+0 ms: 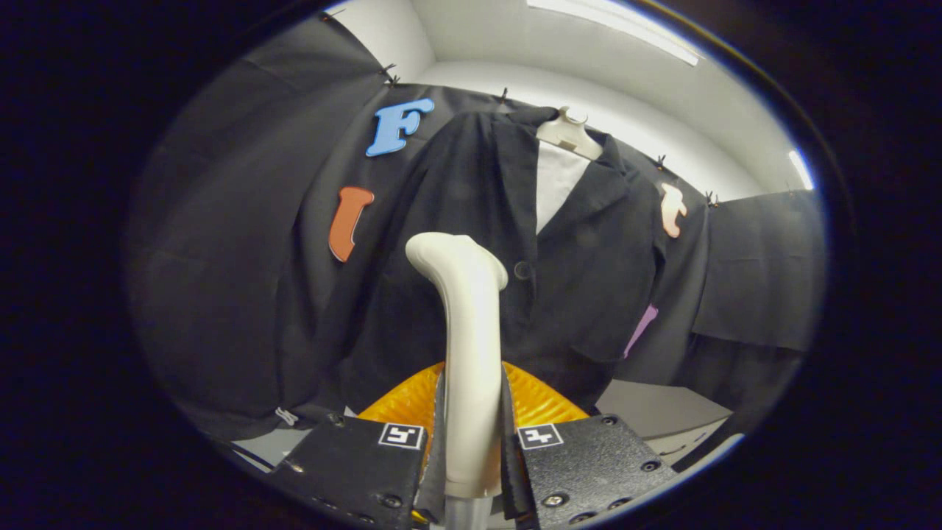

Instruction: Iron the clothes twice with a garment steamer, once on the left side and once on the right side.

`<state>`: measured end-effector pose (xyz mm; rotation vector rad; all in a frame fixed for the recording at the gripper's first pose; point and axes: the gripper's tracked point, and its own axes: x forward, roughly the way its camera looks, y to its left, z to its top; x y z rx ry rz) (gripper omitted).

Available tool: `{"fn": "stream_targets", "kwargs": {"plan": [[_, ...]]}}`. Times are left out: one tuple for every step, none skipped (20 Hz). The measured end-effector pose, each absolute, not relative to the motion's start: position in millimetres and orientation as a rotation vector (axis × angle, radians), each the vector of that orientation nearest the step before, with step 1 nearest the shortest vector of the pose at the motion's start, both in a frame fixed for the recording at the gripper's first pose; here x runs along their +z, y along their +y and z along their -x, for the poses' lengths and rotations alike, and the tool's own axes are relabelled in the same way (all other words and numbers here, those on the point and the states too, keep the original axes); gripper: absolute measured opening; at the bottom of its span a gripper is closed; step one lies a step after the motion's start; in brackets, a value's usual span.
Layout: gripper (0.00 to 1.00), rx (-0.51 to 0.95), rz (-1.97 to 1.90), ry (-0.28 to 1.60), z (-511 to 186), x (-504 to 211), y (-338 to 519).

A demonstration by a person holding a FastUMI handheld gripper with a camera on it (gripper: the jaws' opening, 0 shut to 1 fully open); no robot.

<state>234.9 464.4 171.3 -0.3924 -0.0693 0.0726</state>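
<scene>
Black cloth drapes the booth wall (pixel 243 243) behind everything, with pale room walls and a ceiling light strip (pixel 611 29) above it. At the centre of that cloth hangs a dark jacket (pixel 471 221) on a pale hanger (pixel 568 134), its lapels open over a white panel (pixel 556 184) at the collar, and one dark button (pixel 522 270) sits on the front edge. Directly in front of the jacket, below the button, rises the cream handle of the garment steamer (pixel 469 353), upright, curving at its top toward the jacket's left front panel. The gripper (pixel 471 456) holds this handle low down: its two fingers (pixel 383 464) stand close on either side of the handle, both pressing against it. Behind the handle, just under the jacket's hem, an orange ribbed dome-shaped object (pixel 537 401) shows on both sides of the steamer. Below and to the right of the jacket lies a pale grey bench (pixel 662 408). Whether the steamer's head touches the jacket cloth cannot be told, since it blocks the spot where they would meet.
</scene>
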Motion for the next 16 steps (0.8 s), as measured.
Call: {"fn": "stream_targets", "kwargs": {"plan": [[0.33, 0.072, 0.394, -0.040, -234, 157, 462], [0.33, 0.074, 0.400, -0.012, -235, 142, 459], [0.33, 0.073, 0.410, 0.015, -235, 128, 456], [0.33, 0.074, 0.421, 0.030, -233, 117, 454], [0.33, 0.081, 0.433, 0.038, -229, 107, 455], [0.33, 0.085, 0.443, 0.058, -226, 96, 455], [0.33, 0.092, 0.437, 0.087, -221, 85, 454], [0.33, 0.093, 0.427, 0.121, -217, 72, 449], [0.33, 0.087, 0.421, 0.148, -211, 61, 442], [0.33, 0.082, 0.415, 0.171, -205, 52, 436], [0.33, 0.083, 0.408, 0.192, -200, 44, 430], [0.33, 0.084, 0.406, 0.212, -195, 35, 425], [0.33, 0.084, 0.402, 0.230, -189, 29, 418], [0.33, 0.079, 0.398, 0.243, -181, 25, 408], [0.33, 0.074, 0.395, 0.256, -174, 21, 399], [0.33, 0.077, 0.394, 0.268, -167, 17, 390]]}}
